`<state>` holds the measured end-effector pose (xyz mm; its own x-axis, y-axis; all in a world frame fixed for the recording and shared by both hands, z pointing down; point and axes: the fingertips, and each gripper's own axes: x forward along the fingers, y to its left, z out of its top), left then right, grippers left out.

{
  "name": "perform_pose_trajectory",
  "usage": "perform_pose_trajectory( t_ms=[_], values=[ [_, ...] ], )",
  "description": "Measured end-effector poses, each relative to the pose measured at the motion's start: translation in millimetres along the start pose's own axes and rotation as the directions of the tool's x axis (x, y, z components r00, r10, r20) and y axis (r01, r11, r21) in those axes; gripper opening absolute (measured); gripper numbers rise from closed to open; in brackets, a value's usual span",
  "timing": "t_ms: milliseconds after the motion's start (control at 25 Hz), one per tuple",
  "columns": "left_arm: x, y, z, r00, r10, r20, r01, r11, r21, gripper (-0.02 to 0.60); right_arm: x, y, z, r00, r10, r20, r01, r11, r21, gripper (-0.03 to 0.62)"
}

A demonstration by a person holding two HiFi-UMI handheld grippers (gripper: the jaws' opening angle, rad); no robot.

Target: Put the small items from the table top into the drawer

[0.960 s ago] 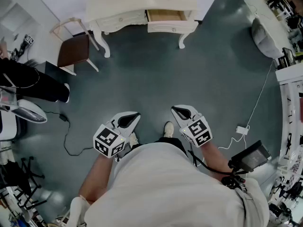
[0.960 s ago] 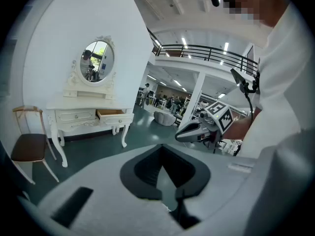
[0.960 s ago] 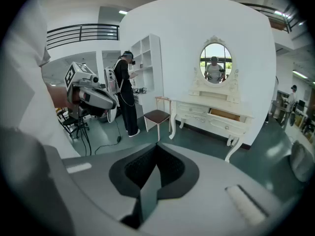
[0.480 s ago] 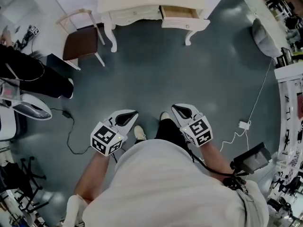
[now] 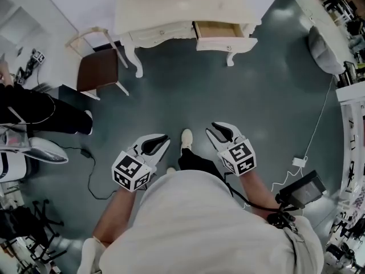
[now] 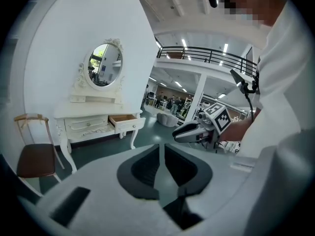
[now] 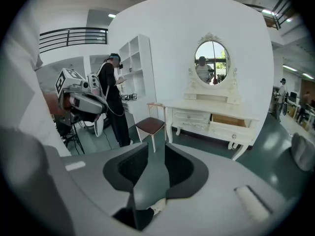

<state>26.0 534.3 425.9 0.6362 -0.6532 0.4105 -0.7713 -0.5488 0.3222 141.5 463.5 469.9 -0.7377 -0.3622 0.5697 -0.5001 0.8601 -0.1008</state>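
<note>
A cream dressing table (image 5: pixel 171 13) stands at the far side of the floor, its right-hand drawer (image 5: pixel 219 30) pulled open. I cannot make out any small items on its top from here. Both grippers are held low in front of the person's body, far from the table. My left gripper (image 5: pixel 164 138) is shut and holds nothing. The jaws of my right gripper (image 5: pixel 212 132) are opening, and only floor shows between them (image 7: pixel 156 149). The drawer (image 7: pixel 231 124) and an oval mirror (image 7: pixel 212 62) lie straight ahead in the right gripper view. The left gripper view has the drawer (image 6: pixel 125 121) at mid-left.
A brown-seated chair (image 5: pixel 100 67) stands left of the table. A person in black (image 5: pixel 34 104) stands at the left by white shelving. A black cable (image 5: pixel 91 176) and a white cable (image 5: pixel 296 161) lie on the grey floor. A grey pouf (image 5: pixel 328 53) sits at the right.
The person has stepped forward, one foot now ahead between the grippers. The table and chair have shifted in the head view. Both grippers stay side by side in front of the body.
</note>
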Motion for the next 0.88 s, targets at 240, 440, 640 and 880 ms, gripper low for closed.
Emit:
perform_pose_trajectory(
  t_ms=[240,440,640,880],
  values=[
    [59,58,73,0.999,0.030,-0.018,-0.030,0.999,0.045,0.015,43,-87,63,0.998,0.023,0.062,-0.022,1.000,-0.021,0.095],
    [102,90,103,0.999,0.031,-0.036,-0.030,0.999,0.041,-0.002,66,-140,80,0.998,0.028,0.065,-0.027,0.999,-0.017,0.002],
    [133,123,124,0.998,-0.012,-0.062,0.013,1.000,0.020,-0.002,93,-178,83,1.000,0.012,0.029,-0.013,0.999,0.040,0.002],
    [174,185,155,0.993,-0.103,-0.063,0.105,0.994,0.028,0.000,138,-224,101,0.999,-0.043,0.006,0.042,0.995,0.092,0.002]
  ],
)
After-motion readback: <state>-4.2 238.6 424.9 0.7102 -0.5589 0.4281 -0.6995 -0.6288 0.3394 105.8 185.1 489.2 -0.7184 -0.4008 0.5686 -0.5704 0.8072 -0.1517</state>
